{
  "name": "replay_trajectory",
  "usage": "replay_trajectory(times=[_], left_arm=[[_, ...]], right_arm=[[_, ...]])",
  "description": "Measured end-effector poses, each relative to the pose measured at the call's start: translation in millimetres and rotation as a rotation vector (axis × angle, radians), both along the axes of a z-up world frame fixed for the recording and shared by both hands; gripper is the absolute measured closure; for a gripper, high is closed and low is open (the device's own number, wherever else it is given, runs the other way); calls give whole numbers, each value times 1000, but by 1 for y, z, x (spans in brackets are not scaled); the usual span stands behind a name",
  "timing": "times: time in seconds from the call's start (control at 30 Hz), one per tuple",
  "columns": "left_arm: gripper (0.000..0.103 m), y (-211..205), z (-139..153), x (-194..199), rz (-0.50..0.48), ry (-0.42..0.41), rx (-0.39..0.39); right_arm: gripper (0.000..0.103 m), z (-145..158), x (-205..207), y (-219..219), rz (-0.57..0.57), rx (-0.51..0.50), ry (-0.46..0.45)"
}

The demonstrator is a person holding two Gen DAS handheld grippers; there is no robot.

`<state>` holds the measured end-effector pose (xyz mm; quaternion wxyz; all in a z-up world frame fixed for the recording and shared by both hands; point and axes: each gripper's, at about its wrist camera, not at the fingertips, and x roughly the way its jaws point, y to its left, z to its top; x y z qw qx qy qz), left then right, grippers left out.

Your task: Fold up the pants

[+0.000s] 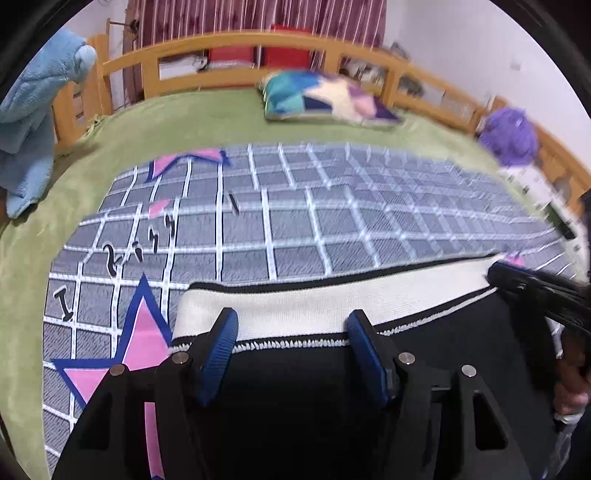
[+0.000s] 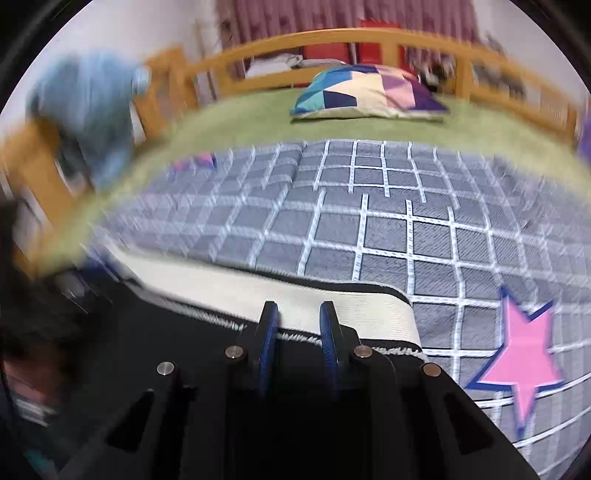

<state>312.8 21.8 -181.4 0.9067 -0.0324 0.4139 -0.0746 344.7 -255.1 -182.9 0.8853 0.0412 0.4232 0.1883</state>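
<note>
Pants waistband is lying crosswise just ahead of both grippers: left gripper gaping wide, right gripper narrowing over it near its right end.

pants: black, with a cream ribbed waistband edged by black piping and white zigzag stitching
mat: grey, gridded in white lines, with pink stars outlined in blue and black numerals
bed cover: moss green
pillow: patchwork of teal, navy, cream, pink and purple
bed rail: honey-yellow wood
curtain: maroon with pale stripes
towel: light blue, fluffy
left gripper: black frame, blue ribbed pads
right gripper: black frame, blue pads
</note>
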Motion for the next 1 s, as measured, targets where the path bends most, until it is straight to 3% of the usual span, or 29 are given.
replay_trajectory(times=[0.07, 0.13, 0.2, 0.27, 0.33, 0.37, 0.47, 0.57, 0.63, 0.73, 1.0], left_arm=[[43, 2, 2, -3, -12, 0, -11], [43, -2, 2, -10, -14, 11, 25], [41, -4, 4, -24, -24, 25, 54], [39, 0, 7, -41, -6, 31, 46], [38, 6, 9, -53, 8, 38, 35], [38, 9, 9, -60, 17, 45, 32], [38, 13, 7, -81, 22, 64, 26], [36, 8, 2, -104, 12, 85, 82], [34, 11, -3, -118, 23, 107, 60], [33, 25, -12, -142, 38, 152, -82], [33, 35, -10, -189, 55, 153, -165]], right_arm=[[90, -7, 3, -12, -16, 32, 26], [90, -7, 1, -20, -21, 77, 25], [90, -3, -5, -19, -22, 46, 4], [85, 4, -19, -16, -28, -9, -27], [67, 8, -33, -14, -22, -13, -26], [65, 10, -43, -15, -23, -15, -31], [62, 8, -78, -18, -33, -76, -43], [60, 2, -113, -26, -55, -83, -44], [60, 2, -131, -30, -70, -84, -55], [60, 1, -152, -37, -93, -72, -57], [60, -9, -193, -49, -104, -47, 1]])
